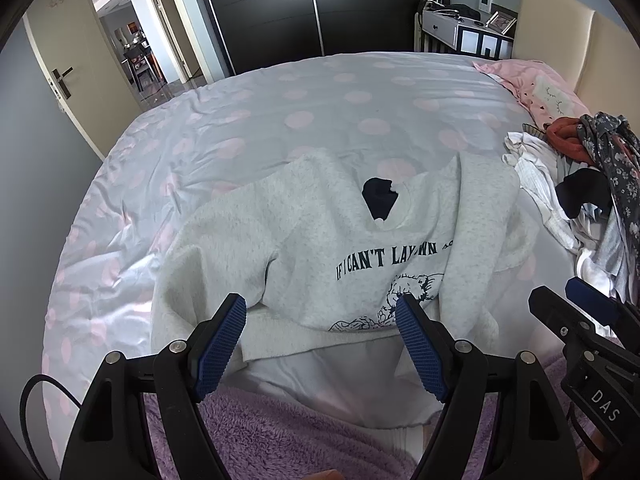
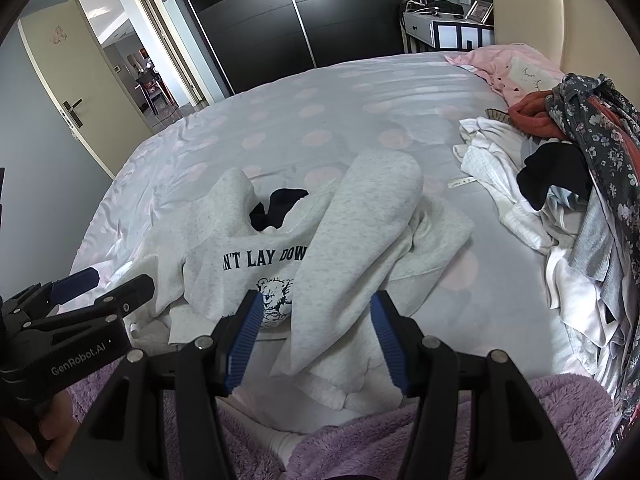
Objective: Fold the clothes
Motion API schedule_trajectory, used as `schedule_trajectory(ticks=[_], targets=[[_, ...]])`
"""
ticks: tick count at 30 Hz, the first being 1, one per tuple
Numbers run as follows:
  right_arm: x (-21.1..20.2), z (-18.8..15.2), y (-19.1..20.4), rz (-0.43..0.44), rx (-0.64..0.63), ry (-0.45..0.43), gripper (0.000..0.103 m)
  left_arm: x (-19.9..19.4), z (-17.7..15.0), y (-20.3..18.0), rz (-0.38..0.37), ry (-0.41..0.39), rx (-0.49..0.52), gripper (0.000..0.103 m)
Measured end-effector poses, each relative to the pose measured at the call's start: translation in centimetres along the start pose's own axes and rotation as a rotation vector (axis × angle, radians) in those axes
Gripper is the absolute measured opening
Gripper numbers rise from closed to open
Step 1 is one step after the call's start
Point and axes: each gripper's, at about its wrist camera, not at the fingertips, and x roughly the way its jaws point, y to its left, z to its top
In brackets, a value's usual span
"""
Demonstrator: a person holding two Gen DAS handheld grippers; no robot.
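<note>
Nearest, both tongs hang wide with nothing between their pads: the left gripper over the hem, the right gripper over a sleeve end. Just ahead of them the sweatshirt lies front up on the bed, rumpled, 1 sleeve thrown across its print. It looks soft, thick and limp, light enough to drag, so I would pinch the ribbed hem or cuff. Farther right sits a clothes pile.
</note>
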Motion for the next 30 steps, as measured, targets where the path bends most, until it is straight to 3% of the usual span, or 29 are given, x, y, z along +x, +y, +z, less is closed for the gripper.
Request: schedule_trajectory(ticks=[30], targets=[[-1.4,-0.7,-0.5,0.029,0.029,-0.026,0.055,-1.4,-0.6,0.0,0.012,-0.017,0.004,0.078]])
